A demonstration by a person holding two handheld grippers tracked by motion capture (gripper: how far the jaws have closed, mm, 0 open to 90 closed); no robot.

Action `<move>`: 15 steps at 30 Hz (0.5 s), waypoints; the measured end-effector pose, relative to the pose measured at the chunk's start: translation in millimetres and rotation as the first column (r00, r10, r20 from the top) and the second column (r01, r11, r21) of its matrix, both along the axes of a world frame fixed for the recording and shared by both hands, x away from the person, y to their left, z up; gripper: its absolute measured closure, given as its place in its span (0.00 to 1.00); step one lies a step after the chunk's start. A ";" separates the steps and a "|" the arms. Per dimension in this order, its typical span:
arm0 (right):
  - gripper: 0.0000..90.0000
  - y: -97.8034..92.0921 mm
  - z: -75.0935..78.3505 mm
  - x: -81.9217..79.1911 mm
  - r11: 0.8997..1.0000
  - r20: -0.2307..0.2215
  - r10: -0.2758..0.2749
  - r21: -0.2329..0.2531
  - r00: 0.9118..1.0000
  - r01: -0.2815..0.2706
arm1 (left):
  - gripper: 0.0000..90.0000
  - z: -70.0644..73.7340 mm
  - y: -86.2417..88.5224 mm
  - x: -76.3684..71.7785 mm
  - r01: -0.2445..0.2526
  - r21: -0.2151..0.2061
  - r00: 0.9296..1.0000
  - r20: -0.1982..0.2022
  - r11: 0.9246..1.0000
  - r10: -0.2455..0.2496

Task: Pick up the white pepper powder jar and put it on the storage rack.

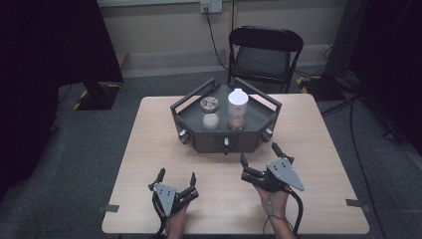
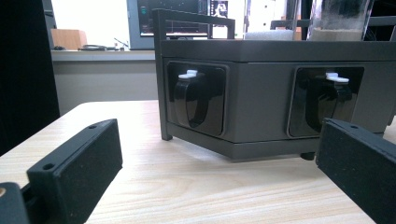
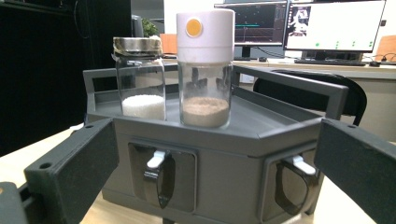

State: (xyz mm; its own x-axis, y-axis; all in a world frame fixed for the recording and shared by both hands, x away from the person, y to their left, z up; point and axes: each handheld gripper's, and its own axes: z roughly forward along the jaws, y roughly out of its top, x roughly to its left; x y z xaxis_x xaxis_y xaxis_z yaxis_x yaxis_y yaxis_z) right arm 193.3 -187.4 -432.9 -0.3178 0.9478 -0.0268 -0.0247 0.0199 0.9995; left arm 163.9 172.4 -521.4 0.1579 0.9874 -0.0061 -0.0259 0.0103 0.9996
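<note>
Both grippers wide open and empty: left gripper (image 1: 175, 180) low over the table (image 1: 149, 144), right gripper (image 1: 259, 158) a little further forward, jaws spread, nothing between them.

Dead ahead of the right gripper, the grey tray (image 3: 280, 128); on it, straight in line, the white-capped jar (image 3: 205, 70) with brown powder at the bottom; just left of that, the metal-lidded jar (image 3: 140, 79) of white grains — near each other, seemingly not touching.

Probably a reach for the white-capped jar; best taken level, over the tray's front wall, jaws either side of the glass below the cap, clear of the neighbour and the rail; closing gently — glass smooth, likely slippery.

Underneath, pale wood-grain tabletop, bare near the grippers; beyond the tray, a black folding chair (image 1: 265, 55), grey floor, trailing cables, monitors (image 3: 334, 23) on a far desk.
</note>
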 end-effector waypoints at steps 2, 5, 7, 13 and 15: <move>0.00 -1.1 -2.0 -1.9 1.000 -0.007 -0.002 0.005 1.000 0.002 | 0.00 0.0 0.3 0.1 0.002 0.000 1.000 0.000 1.000 -0.002; 0.00 -1.3 -7.4 -5.1 1.000 -0.009 -0.007 0.005 1.000 0.007 | 0.00 0.0 0.4 0.1 0.002 0.000 1.000 0.000 1.000 -0.002; 0.00 -1.1 -10.3 -7.1 1.000 -0.010 -0.011 0.002 1.000 0.011 | 0.00 0.0 0.4 0.1 0.002 0.001 1.000 0.000 1.000 -0.002; 0.00 -4.8 -21.8 -15.3 1.000 -0.013 -0.028 0.002 1.000 0.028 | 0.00 0.0 0.4 0.1 0.002 0.001 1.000 0.000 1.000 -0.002; 0.00 -6.9 -24.9 -17.9 0.999 -0.017 -0.034 0.004 0.999 0.034 | 0.00 0.0 0.4 0.1 0.002 0.001 1.000 0.000 1.000 -0.002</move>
